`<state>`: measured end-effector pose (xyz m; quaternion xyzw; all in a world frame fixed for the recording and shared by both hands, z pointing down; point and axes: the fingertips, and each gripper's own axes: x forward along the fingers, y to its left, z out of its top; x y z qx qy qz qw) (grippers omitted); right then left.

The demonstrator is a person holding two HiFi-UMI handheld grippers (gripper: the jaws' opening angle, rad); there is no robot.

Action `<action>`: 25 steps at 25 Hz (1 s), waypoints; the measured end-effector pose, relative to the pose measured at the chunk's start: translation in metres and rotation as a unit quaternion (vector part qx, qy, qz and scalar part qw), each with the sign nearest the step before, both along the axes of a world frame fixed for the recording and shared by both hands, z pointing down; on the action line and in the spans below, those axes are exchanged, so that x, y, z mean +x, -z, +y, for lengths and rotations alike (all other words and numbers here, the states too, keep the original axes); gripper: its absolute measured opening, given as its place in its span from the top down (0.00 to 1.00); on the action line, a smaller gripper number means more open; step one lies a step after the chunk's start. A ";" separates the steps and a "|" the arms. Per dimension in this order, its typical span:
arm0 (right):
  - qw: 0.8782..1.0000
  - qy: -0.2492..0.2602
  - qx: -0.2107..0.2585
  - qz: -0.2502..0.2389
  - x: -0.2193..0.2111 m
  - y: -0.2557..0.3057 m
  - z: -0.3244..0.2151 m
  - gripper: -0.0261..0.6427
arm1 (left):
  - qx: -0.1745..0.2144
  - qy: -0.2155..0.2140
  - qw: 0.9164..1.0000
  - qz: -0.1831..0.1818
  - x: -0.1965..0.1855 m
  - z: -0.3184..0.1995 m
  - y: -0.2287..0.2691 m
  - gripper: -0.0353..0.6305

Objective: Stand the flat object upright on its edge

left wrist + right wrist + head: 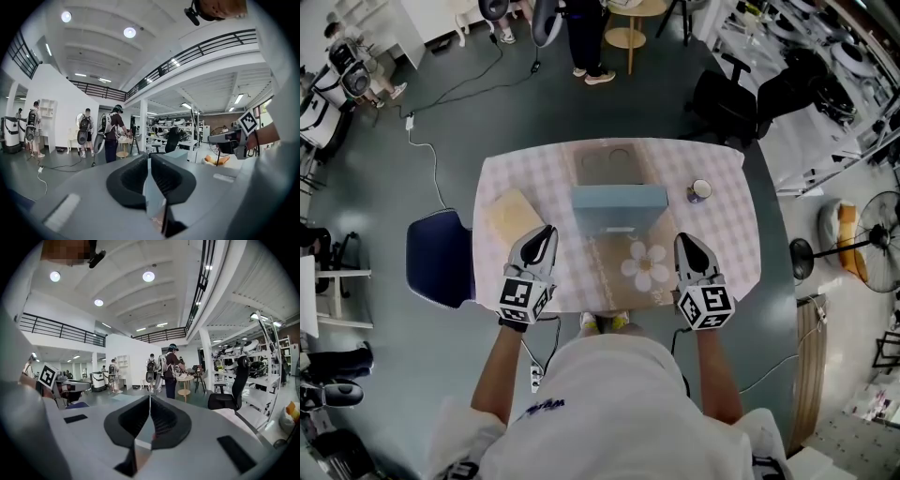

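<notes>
Head view: small cup (699, 191) near blue box (619, 208)

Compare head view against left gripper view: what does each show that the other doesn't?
Head view only: the checked table, with a tan pad, a flower mat and a small cup on it.
Left gripper view only: the left gripper up close, its fingers closed together with nothing between them; the ceiling lights; the balcony railing.
Both: the left gripper itself, and the right gripper with its marker cube.
</notes>
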<state>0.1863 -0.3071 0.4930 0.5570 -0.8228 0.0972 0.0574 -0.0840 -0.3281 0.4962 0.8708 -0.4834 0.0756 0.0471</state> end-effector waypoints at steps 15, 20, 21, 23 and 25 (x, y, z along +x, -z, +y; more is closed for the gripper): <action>1.000 0.008 0.021 -0.001 -0.009 0.020 0.015 0.96 | 0.018 -0.005 1.000 0.017 0.015 0.009 0.024 0.94; 1.000 0.007 0.025 0.004 -0.011 0.021 0.017 0.96 | 0.022 -0.007 1.000 0.013 0.013 0.011 0.023 0.94; 1.000 0.006 0.024 0.009 -0.011 0.019 0.018 0.96 | 0.023 -0.005 1.000 0.010 0.011 0.012 0.023 0.94; 1.000 0.000 0.021 0.014 -0.007 0.014 0.018 0.96 | 0.024 0.002 1.000 0.008 0.006 0.013 0.022 0.94; 1.000 -0.007 0.020 0.012 -0.004 0.013 0.020 0.96 | 0.020 0.008 1.000 0.014 0.000 0.014 0.022 0.94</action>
